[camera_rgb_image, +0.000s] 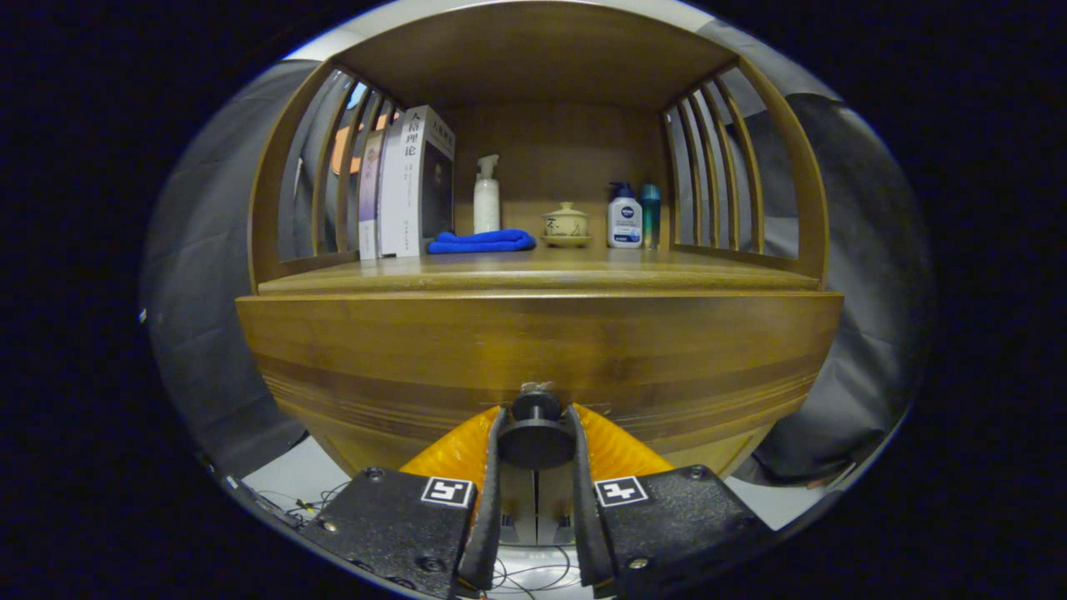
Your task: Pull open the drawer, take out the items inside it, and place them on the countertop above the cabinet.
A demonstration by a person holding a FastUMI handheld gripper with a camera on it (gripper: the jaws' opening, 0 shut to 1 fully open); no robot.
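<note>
While level w/ drawer front (533,350), tool (535,437) apparently clamps knob (535,433) betw. both fingers.

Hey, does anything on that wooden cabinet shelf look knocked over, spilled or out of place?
Nothing stands out. The books, blue cloth, pump bottle, lidded cup and two small bottles sit tidy. The gripper has its jaws around the drawer knob.
</note>
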